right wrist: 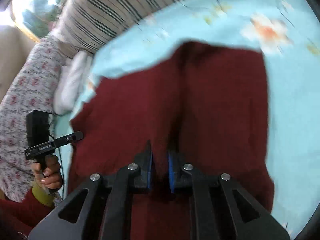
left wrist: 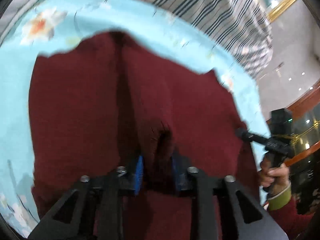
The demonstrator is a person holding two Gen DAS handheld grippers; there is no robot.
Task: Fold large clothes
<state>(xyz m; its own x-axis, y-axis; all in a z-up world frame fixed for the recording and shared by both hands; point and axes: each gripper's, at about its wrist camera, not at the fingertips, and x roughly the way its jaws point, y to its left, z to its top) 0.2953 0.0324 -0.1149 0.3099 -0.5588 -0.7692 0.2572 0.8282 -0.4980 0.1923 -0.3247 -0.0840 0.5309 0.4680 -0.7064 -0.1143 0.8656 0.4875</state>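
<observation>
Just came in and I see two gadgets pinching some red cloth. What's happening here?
A person is folding a dark red garment on a bed covered with a light blue floral sheet. They hold a handheld gripper in each hand. The left gripper and the right gripper each have their jaws closed on a bunch of the garment's near edge, side by side. The rest of it hangs or lies spread toward a striped pillow. The pictures are motion-blurred.

Left tool (left wrist: 158,160) and right tool (right wrist: 160,160) side by side, both clamped on cloth.
</observation>
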